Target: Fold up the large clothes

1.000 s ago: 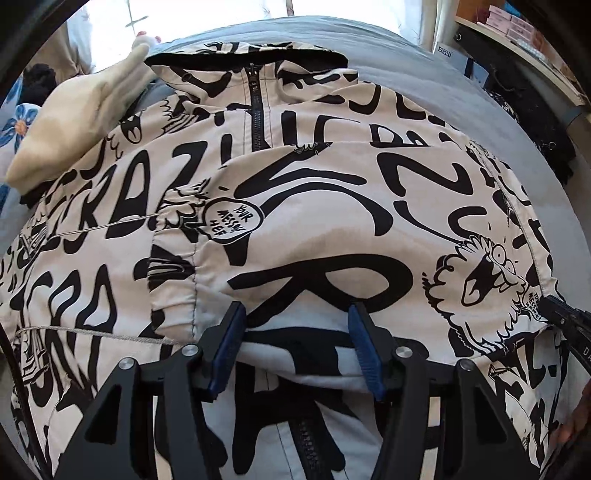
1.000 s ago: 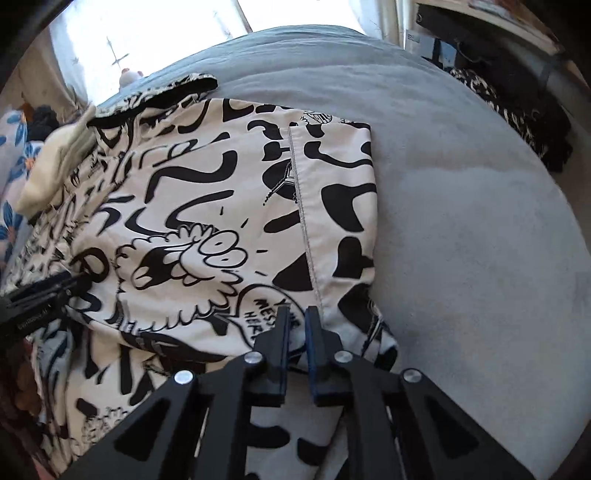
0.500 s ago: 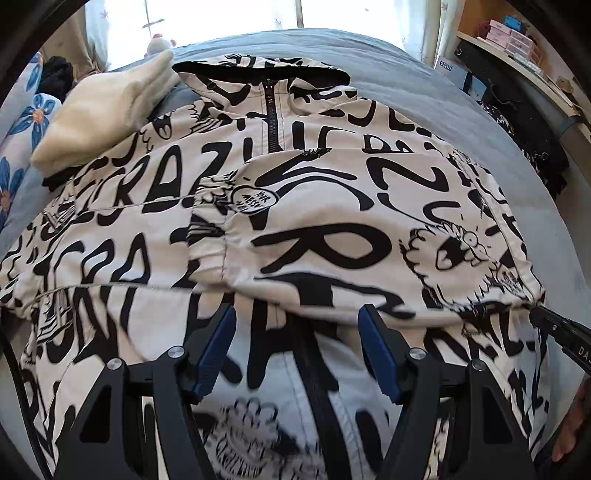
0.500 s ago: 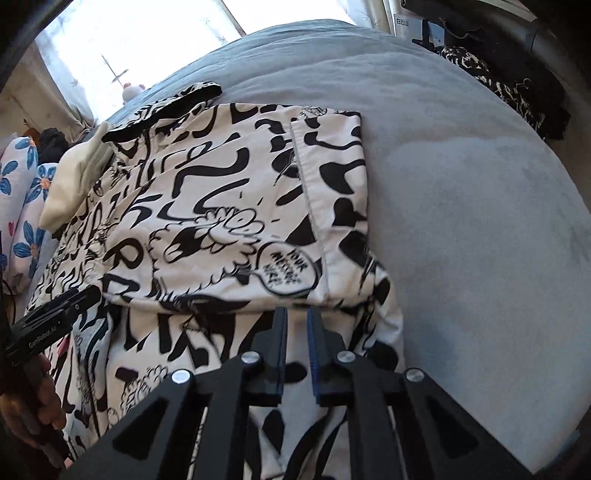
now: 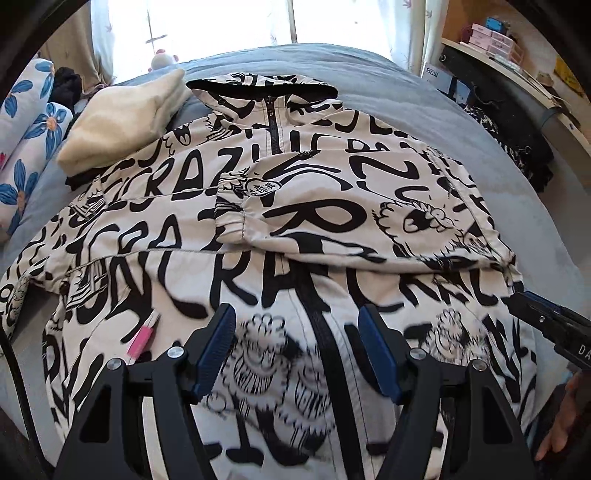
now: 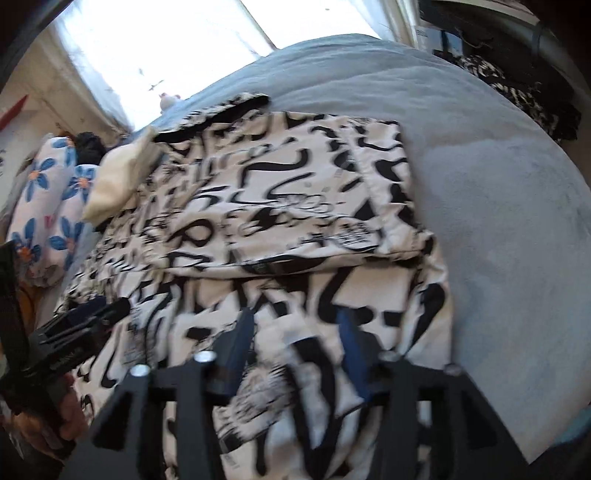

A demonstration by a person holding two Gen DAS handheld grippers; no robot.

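Holding a two-finger gripper in each hand, we look down over a black-and-white graffiti-print jacket spread flat on a grey-blue bed. Nearest us, the left gripper hangs above the jacket's lower front, its blue-padded jaws standing apart on either side of the dark zip, pressing on nothing. The right gripper hangs above the jacket's near right part; its jaws have just been opening and now stand apart, with the cloth below them and nothing pinched between the pads. That view is blurred, so finer detail is lost. A small pink tag lies on the jacket just left of the left gripper. Beyond the grippers, a sleeve lies folded from the right across the chest, its gathered cuff near the middle. Farther on, the hood rests at the jacket's far end. A cream folded cloth sits at the far left, touching the jacket's shoulder. Left of that lies a white pillow with blue flowers. At the far right, a dark patterned garment lies beside the bed below a shelf. A bright window closes the far side.
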